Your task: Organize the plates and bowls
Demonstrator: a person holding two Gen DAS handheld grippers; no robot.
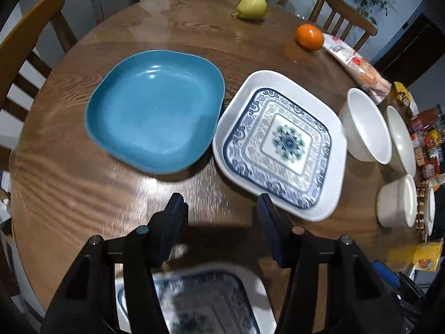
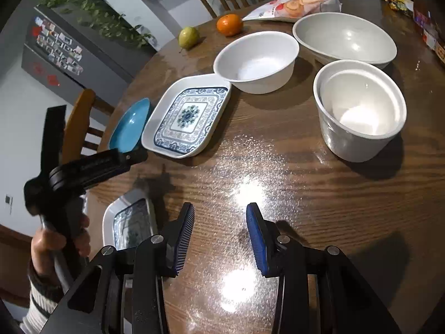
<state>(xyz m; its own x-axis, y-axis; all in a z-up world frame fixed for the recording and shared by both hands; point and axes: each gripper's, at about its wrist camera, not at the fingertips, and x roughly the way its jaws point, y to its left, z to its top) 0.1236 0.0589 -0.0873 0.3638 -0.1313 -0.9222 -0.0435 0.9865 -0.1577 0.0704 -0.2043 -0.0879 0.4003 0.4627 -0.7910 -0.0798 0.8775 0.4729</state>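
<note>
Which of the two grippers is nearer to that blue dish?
Left. The left gripper hovers just short of the blue dish. The right gripper sits farther over, toward the white bowls, with the patterned plate between it and the dish.

Both grippers are black, angular frames with silver round screws and ribbed blue pads [image 2: 185, 239] on the fingers. At lower left, a hand [image 2: 59, 243] wears a white, dark-striped knit sleeve [image 2: 41, 303].
</note>
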